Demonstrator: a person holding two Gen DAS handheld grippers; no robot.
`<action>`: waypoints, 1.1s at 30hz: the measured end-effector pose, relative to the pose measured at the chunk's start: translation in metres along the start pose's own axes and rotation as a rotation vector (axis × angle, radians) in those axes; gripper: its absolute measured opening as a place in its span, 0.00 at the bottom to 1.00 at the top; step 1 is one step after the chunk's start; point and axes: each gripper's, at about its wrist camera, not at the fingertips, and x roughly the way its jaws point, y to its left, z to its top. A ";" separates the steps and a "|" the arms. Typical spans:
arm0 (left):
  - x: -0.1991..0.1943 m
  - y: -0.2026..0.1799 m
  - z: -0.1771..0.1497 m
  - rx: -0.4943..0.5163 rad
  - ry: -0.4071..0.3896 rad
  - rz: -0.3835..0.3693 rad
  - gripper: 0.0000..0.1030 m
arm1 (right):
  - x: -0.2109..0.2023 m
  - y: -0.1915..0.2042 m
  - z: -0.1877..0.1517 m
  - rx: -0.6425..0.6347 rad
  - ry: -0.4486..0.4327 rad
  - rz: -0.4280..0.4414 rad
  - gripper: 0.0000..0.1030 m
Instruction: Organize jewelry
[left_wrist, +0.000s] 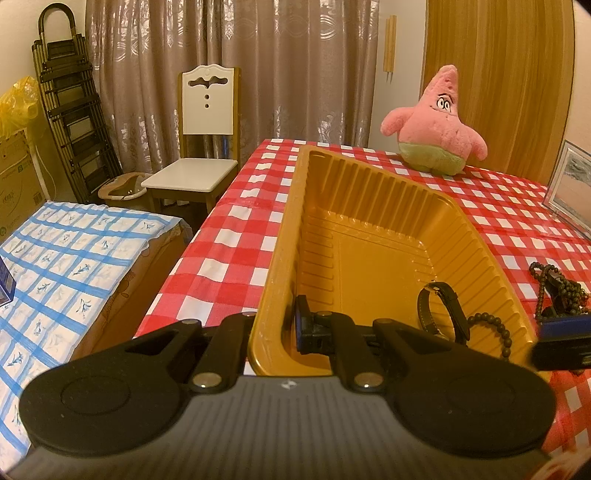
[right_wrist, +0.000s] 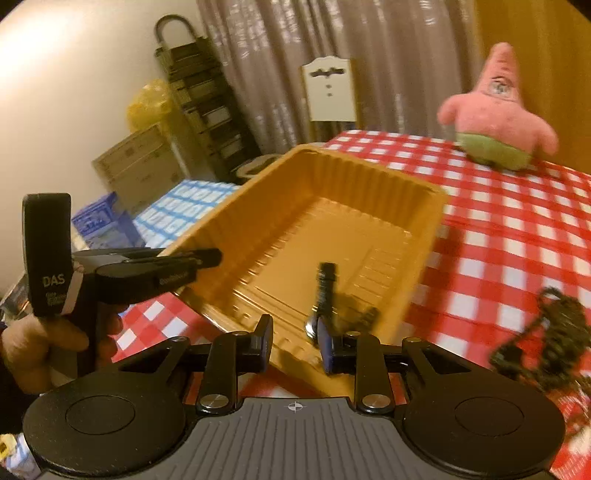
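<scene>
A golden plastic tray (left_wrist: 369, 206) stands on the red checked table. My left gripper (left_wrist: 275, 332) is shut on the tray's near left rim, one finger inside, one outside. A black-strapped wristwatch (left_wrist: 441, 314) and a dark bead bracelet (left_wrist: 495, 328) lie in the tray's near right corner. A dark bead necklace (left_wrist: 557, 291) lies on the cloth right of the tray. In the right wrist view my right gripper (right_wrist: 293, 343) is open and empty above the tray's (right_wrist: 332, 206) near rim, by the watch (right_wrist: 325, 295). The necklace (right_wrist: 546, 343) is blurred at right.
A pink starfish plush (left_wrist: 439, 125) sits at the table's far side. A framed picture (left_wrist: 569, 184) stands at the right edge. A white chair (left_wrist: 199, 147), a folded rack and a blue checked surface (left_wrist: 62, 266) lie left of the table.
</scene>
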 end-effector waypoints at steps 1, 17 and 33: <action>0.000 0.000 0.000 0.001 0.000 0.000 0.07 | -0.008 -0.005 -0.003 0.017 -0.009 -0.014 0.26; 0.000 0.000 0.000 0.004 0.002 0.000 0.08 | -0.069 -0.184 -0.038 0.246 0.024 -0.521 0.26; 0.001 0.001 0.000 0.010 0.001 -0.002 0.08 | -0.029 -0.233 -0.020 0.257 0.067 -0.541 0.26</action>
